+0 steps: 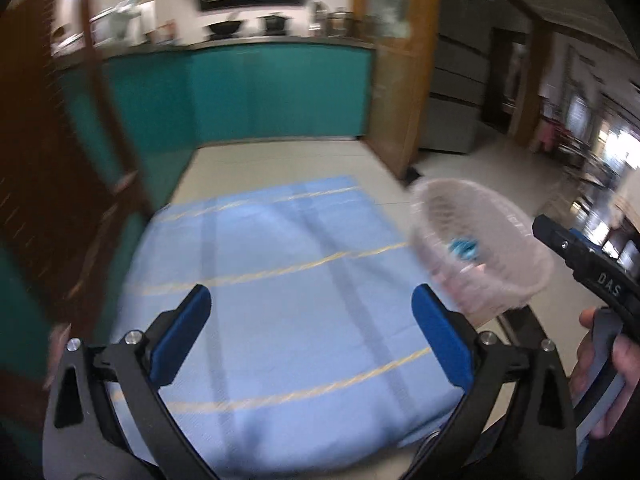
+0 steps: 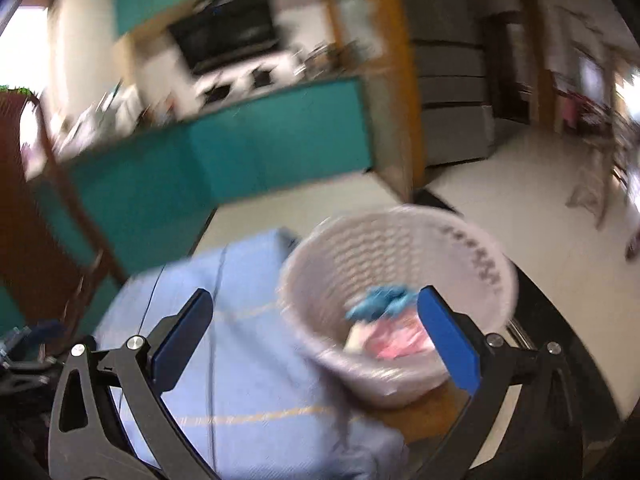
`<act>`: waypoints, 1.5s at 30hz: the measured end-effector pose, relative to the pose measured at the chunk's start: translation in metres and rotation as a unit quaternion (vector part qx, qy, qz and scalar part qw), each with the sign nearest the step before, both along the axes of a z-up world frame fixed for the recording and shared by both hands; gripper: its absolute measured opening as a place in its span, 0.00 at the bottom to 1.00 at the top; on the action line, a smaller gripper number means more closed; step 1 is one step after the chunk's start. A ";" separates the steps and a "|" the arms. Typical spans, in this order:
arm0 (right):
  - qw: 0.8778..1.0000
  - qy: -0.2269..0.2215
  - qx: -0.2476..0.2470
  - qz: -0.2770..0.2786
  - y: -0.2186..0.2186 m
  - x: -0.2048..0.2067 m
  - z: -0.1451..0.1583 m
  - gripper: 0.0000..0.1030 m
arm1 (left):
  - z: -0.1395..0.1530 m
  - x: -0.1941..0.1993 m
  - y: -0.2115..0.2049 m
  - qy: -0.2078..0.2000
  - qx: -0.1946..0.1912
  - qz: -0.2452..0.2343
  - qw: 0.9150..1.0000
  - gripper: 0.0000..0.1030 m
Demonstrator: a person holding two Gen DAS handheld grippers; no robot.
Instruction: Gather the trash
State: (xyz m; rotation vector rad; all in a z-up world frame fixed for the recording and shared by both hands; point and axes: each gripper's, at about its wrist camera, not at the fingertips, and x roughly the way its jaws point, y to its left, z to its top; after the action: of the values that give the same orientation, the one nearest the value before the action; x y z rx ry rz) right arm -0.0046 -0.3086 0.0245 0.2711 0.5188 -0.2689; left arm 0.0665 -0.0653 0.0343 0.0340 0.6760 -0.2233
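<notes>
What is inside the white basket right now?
The white basket holds a blue crumpled piece on top and something pink and white under it. Its bottom is covered, and blur hides finer detail.

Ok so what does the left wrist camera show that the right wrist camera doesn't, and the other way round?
Only the left wrist view shows the right gripper from outside, beside the basket, with the hand holding it. Only the right wrist view shows pink trash under the blue piece. Both show the blue cloth, the white basket, the teal cabinets, and open jaws holding nothing.
</notes>
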 end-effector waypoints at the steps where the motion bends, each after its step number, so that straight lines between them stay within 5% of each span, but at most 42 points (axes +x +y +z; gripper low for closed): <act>1: 1.000 0.011 -0.013 0.014 0.014 0.005 -0.002 0.97 | -0.004 -0.004 0.013 0.002 -0.003 0.021 1.000 0.97; 7: 0.994 0.056 -0.049 0.084 0.078 0.022 -0.015 0.97 | -0.017 -0.019 0.065 -0.017 -0.027 0.096 0.995 0.97; 11: 0.991 0.068 -0.060 0.101 0.098 0.025 -0.020 0.97 | -0.037 -0.007 0.064 0.040 0.003 0.088 0.995 0.97; 15: 0.991 0.072 -0.053 0.099 0.098 0.027 -0.024 0.97 | -0.042 -0.008 0.054 0.050 0.024 0.078 0.995 0.97; 45: 0.991 0.079 -0.034 0.102 0.091 0.028 -0.026 0.97 | -0.036 -0.018 0.045 0.044 0.009 0.067 0.997 0.97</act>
State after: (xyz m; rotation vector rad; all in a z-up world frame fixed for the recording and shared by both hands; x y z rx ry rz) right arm 0.0231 -0.2180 -0.0014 0.1289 0.6874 -0.1092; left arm 0.0484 -0.0199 -0.0018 -0.0048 0.7653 -0.0911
